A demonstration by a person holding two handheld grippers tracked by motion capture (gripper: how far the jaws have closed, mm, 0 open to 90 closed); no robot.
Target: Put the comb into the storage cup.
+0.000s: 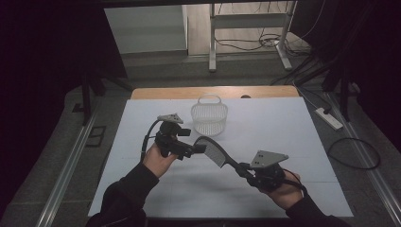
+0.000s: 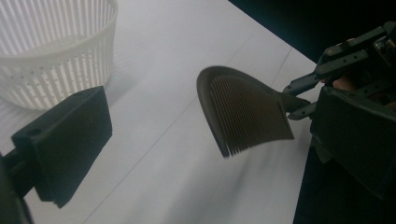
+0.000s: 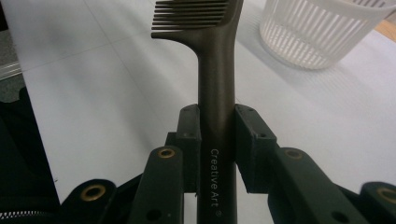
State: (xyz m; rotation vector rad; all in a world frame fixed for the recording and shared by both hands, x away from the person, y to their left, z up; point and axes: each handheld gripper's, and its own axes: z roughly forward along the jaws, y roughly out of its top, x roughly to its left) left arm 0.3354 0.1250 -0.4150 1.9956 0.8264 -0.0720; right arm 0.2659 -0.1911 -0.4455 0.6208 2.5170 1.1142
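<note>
High view first: your white sheet-covered table (image 1: 265, 142) fills the middle of the picture, with a bare wooden strip showing along its far edge. On it, toward the far side, stands the white slotted plastic basket with a loop handle (image 1: 209, 116), upright and apart from both of your tools.

Next down in size is the dark, wide-toothed comb with a long straight handle (image 1: 215, 150). It hangs in the air above the table, between your two hands, its toothed head pointing toward your left side and nearer the basket than its handle is.

Your right gripper (image 1: 249, 171) is clamped on that comb: in the right gripper view the two black pads (image 3: 189, 140) press on either side of the handle (image 3: 215, 116), with the lettered lower part of the handle between them and the teeth rising clear above the pads.

Your left gripper (image 1: 196, 148) sits just beside the comb's head. Its jaws stand wide apart, holding nothing; in the left gripper view the comb's head (image 2: 245, 109) lies between the two pads (image 2: 70, 140), touching neither.
</note>
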